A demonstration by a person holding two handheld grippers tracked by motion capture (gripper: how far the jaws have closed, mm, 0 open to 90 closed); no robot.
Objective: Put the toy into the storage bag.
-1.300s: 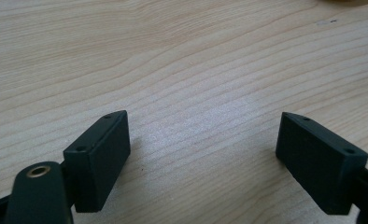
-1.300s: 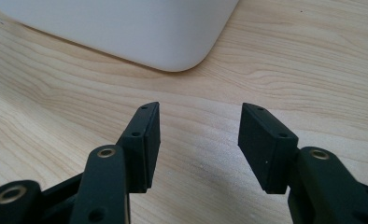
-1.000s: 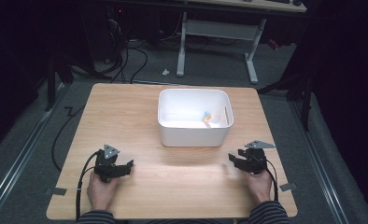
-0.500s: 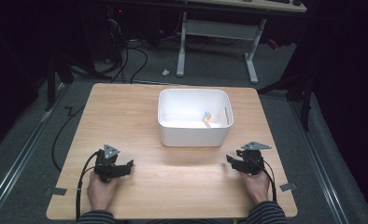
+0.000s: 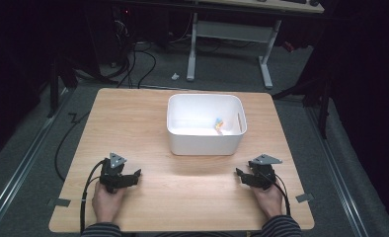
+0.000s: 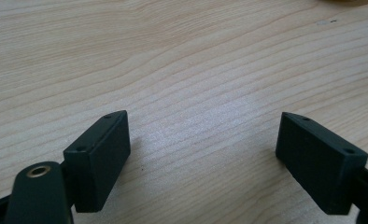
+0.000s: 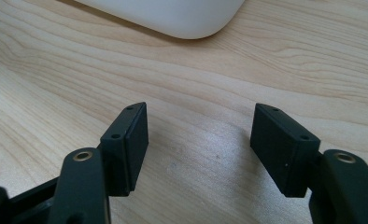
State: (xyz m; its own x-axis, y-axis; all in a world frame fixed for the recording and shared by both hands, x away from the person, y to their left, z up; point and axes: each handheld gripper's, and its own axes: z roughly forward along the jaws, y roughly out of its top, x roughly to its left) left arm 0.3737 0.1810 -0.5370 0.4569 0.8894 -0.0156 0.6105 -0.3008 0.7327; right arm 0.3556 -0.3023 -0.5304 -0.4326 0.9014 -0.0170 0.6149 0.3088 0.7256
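Sitting between left gripper (image 5: 136, 174) and right gripper (image 5: 238, 173), beyond them, white bin (image 5: 206, 144)

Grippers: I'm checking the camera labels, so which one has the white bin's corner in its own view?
The right gripper: the white bin rounds into the top of its view; the left gripper faces bare table.

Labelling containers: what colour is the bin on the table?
White; the bin shows best in the high view.

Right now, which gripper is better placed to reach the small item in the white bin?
Right, probably. The small item lies in the white bin's right half, nearer the right gripper than the left gripper. Both are open and empty; the bin's corner shows ahead of the right one.
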